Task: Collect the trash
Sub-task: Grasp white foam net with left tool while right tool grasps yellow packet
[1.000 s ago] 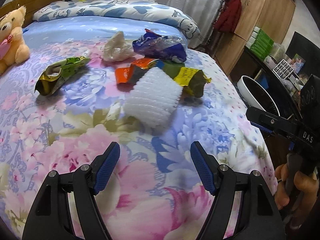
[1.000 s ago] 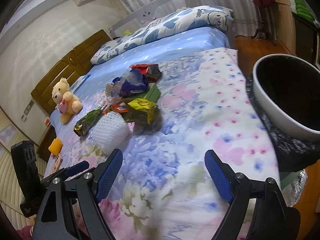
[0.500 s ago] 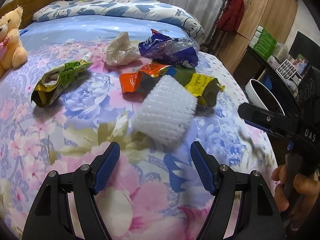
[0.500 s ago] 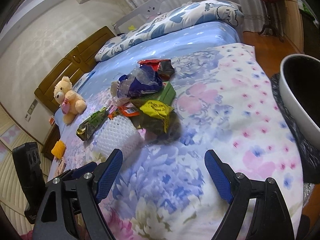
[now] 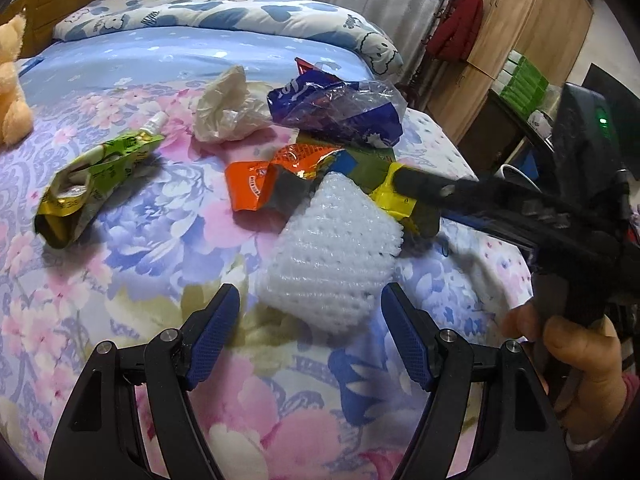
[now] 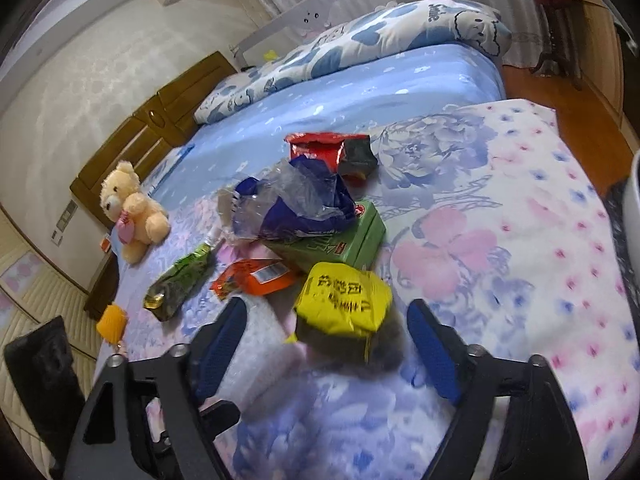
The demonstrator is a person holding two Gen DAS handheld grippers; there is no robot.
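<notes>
Trash lies in a pile on the flowered bedspread [image 5: 120,280]. The near end of a white foam net [image 5: 332,252] sits between the pads of my left gripper [image 5: 312,312], which are closing slightly without touching it. A crumpled yellow wrapper [image 6: 344,300] sits between the pads of my right gripper [image 6: 328,312]. Its jaws are closing but still stand clear of the wrapper. Behind these are an orange wrapper [image 5: 260,184], a green pouch [image 5: 96,172], a blue and clear bag [image 5: 336,112], a white crumpled bag [image 5: 224,112], a green box [image 6: 344,240] and a red wrapper [image 6: 332,148].
A teddy bear [image 6: 128,212] sits at the bed's left. A patterned quilt roll [image 6: 360,40] lies along the far side. A white bin's rim [image 6: 634,192] shows past the bed's right edge. A hand [image 5: 580,352] holds the right gripper's handle close beside my left gripper.
Both grippers moved forward to the pile, so the foam net and yellow wrapper now lie between their pads. The right jaws narrowed. The bin slid almost out of the right view.
</notes>
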